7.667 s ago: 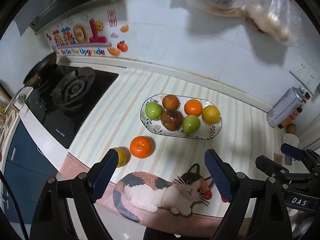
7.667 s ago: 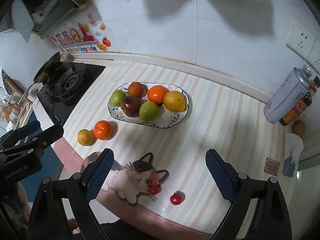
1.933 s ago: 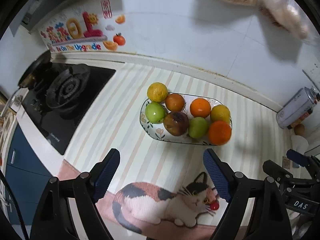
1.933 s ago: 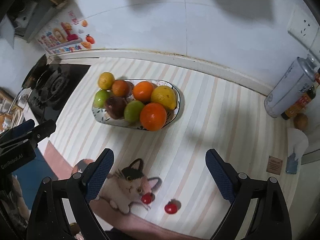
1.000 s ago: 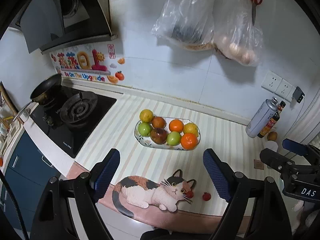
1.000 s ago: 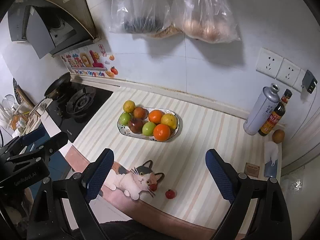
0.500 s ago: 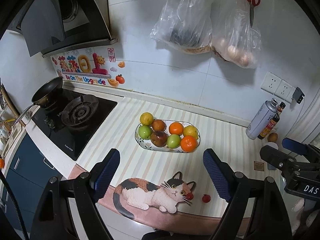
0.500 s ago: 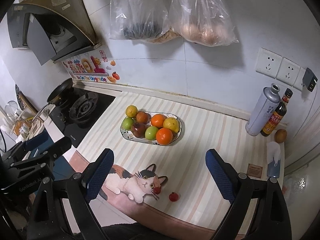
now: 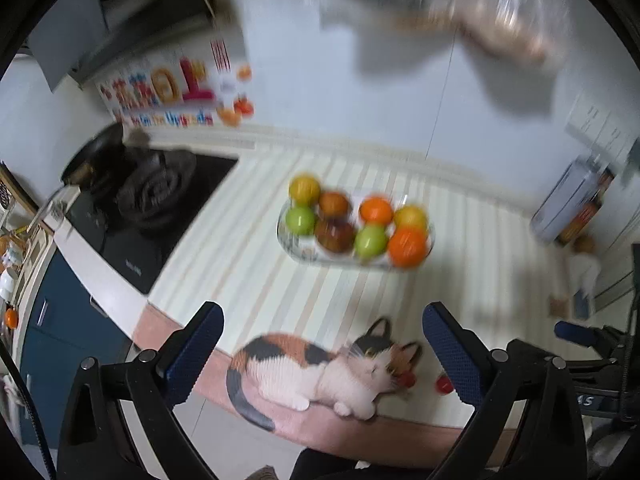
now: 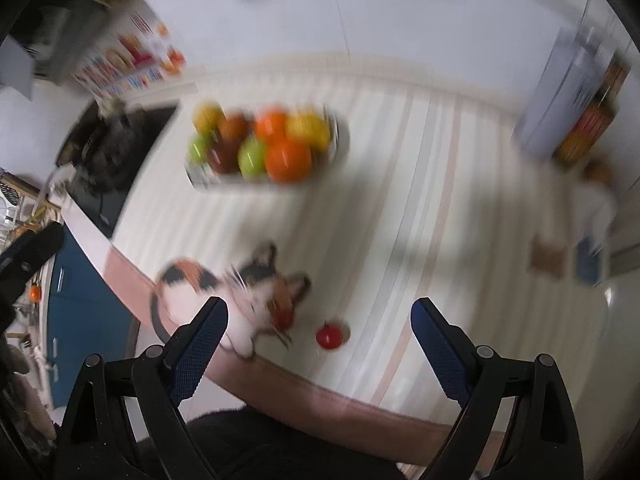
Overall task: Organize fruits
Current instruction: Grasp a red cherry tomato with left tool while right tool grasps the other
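A patterned bowl (image 9: 283, 236) (image 10: 199, 181) on the striped counter holds several fruits: oranges, green apples, yellow and dark ones. Two small red tomatoes (image 9: 443, 384) (image 10: 329, 336) lie near the counter's front edge, one on the cat's face (image 9: 407, 379) (image 10: 283, 317). My left gripper (image 9: 322, 316) hovers above the cat picture, its jaws opening with nothing between them. My right gripper (image 10: 319, 308) hangs over the tomatoes, its jaws closing a little but wide apart and empty. Each gripper shows at the edge of the other's view (image 9: 580, 332) (image 10: 32, 248). Both views are motion-blurred.
A gas stove (image 9: 152, 196) with a pan (image 9: 92, 156) stands left of the bowl. A spray can (image 9: 568, 204) and a sauce bottle (image 10: 588, 128) stand at the back right by the wall. Plastic bags (image 9: 500, 20) hang above. The cat mat (image 9: 312, 368) lies along the front edge.
Both grippers have dropped toward the counter and tipped downward, so the bowl and tomatoes look bigger. The left jaws stand wider apart than before.
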The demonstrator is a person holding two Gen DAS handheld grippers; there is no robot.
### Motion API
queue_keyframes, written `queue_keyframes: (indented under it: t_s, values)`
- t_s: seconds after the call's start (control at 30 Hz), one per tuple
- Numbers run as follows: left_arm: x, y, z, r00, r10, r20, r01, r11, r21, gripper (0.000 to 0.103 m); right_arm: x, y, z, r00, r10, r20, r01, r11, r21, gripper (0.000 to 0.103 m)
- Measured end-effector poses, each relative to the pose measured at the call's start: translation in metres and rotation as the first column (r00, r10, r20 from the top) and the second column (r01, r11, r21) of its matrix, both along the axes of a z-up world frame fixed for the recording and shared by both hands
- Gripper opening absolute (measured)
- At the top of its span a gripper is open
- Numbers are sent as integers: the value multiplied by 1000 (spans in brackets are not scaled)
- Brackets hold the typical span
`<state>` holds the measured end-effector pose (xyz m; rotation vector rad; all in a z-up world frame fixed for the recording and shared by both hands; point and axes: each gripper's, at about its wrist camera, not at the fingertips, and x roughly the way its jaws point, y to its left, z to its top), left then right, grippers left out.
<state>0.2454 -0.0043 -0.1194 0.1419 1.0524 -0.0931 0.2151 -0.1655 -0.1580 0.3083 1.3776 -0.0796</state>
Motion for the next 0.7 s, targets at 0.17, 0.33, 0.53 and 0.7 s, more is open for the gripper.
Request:
queue_keyframes:
  t_s: [0.17, 0.33, 0.53, 0.7]
  values:
    - [14, -6, -72, 982, -1, -191, 6, 1000, 26, 102, -4, -4, -91, 986, 2, -166, 10, 997, 73, 70]
    - [17, -11, -129, 936, 4, -351, 4, 1000, 21, 102, -13, 8, -142, 969, 35, -245, -8, 994, 109, 55]
    - [13, -20, -164, 892, -28, -451, 22, 1000, -20, 102, -15, 21, -161, 965, 68, -253, -43, 994, 101, 34]
    - [12, -32, -184, 852, -75, -518, 23, 994, -106, 97, -24, 6, -146, 974, 25, -227, -9, 997, 71, 34]
